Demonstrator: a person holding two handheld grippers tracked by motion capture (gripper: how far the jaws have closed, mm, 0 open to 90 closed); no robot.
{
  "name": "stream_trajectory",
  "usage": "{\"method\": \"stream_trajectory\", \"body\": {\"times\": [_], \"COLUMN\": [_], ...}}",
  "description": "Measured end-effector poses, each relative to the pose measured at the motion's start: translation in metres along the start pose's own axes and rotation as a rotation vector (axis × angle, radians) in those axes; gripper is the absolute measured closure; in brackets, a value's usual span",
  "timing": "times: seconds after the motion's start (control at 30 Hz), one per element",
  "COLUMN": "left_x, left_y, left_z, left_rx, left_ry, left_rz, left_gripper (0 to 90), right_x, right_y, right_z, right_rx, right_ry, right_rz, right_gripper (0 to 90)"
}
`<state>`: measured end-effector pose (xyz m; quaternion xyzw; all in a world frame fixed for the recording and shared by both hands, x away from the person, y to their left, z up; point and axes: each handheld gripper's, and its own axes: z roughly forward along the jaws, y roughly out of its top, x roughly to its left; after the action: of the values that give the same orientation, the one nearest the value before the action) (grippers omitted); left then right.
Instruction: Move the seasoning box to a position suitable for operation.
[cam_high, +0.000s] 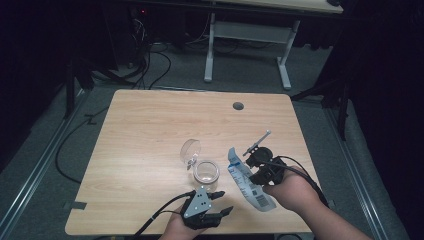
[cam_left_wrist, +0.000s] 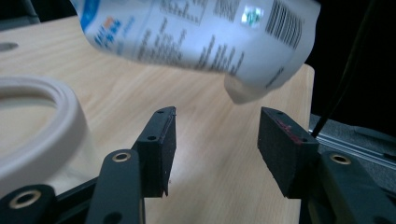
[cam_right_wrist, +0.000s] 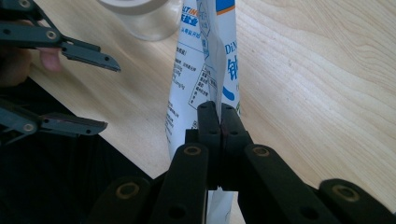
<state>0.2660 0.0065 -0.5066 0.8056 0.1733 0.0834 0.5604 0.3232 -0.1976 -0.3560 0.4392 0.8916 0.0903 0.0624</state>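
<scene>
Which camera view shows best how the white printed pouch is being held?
The right gripper view: the right gripper is closed on the pouch, its fingers pinching an edge. The high view shows the whole pouch small, beside the glass jar. The left gripper view shows its printed side above the open left gripper.

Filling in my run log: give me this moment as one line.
right hand-held gripper: shut on white pouch | left hand-held gripper: open, below pouch's end | glass jar: open, on table
</scene>
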Motion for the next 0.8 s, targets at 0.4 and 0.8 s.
{"method": "stream_trajectory", "body": {"times": [0.4,0.8], "left_x": [-0.007,-0.009], "left_y": [-0.007,-0.008], "left_z": [0.001,0.003], "left_rx": [0.001,-0.004], "left_ry": [-0.029,-0.052], "left_rz": [0.02,0.021], "left_gripper": [42.5,41.6], "right_x": [0.013,0.033], "right_y": [0.009,0.023], "right_z": [-0.008,-0.006], "right_rx": [0.015,0.038], "right_ry": [0.013,0.011], "right_rz": [0.014,-0.022], "right_gripper": [90.0,90.0]}}
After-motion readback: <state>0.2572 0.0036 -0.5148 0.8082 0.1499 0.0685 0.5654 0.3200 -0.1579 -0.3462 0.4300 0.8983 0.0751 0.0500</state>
